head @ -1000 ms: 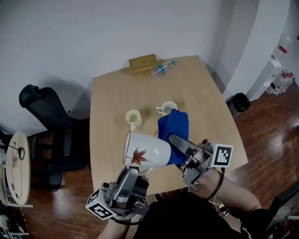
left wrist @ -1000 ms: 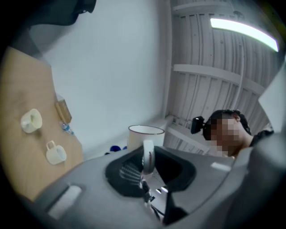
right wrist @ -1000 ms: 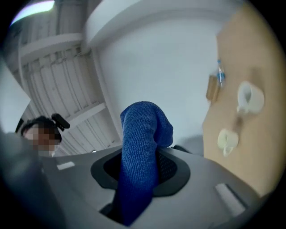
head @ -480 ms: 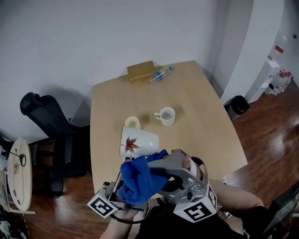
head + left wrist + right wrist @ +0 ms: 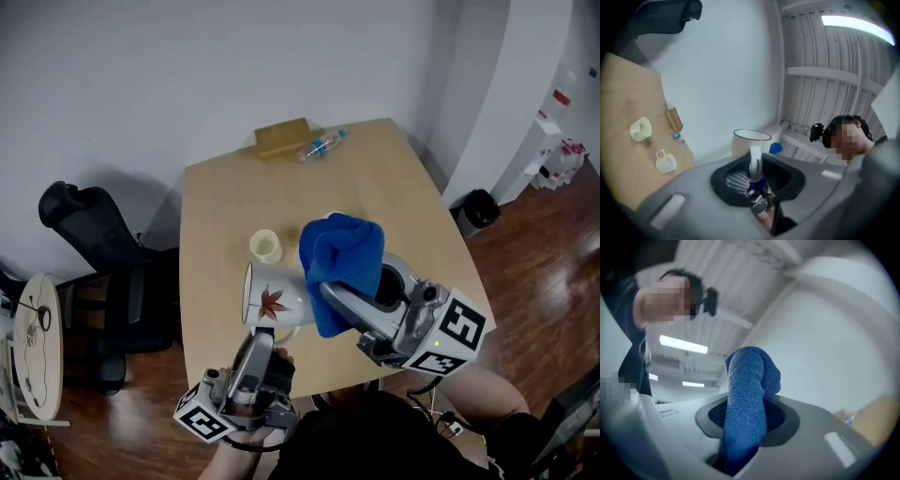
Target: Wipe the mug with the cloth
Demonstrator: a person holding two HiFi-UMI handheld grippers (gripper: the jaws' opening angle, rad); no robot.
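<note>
A white mug (image 5: 274, 296) with a red leaf print lies on its side above the table's near edge. My left gripper (image 5: 263, 339) is shut on its handle (image 5: 755, 161) from below. In the left gripper view the mug (image 5: 750, 140) stands up beyond the jaws, mouth facing away. My right gripper (image 5: 330, 292) is shut on a blue cloth (image 5: 342, 255). The bunched cloth rises right beside the mug's base end and overlaps it. In the right gripper view the cloth (image 5: 747, 399) stands up out of the jaws and hides the mug.
A small cream cup (image 5: 266, 247) sits on the wooden table (image 5: 403, 202) just behind the mug. A wooden box (image 5: 284, 138) and a plastic bottle (image 5: 320, 145) lie at the far edge. A black office chair (image 5: 94, 244) and a round side table (image 5: 33, 337) stand at the left, a black bin (image 5: 480, 208) at the right.
My right gripper has swung the cloth from low in front of the mug up to its right side. The mug stays in the left gripper and has barely moved.
</note>
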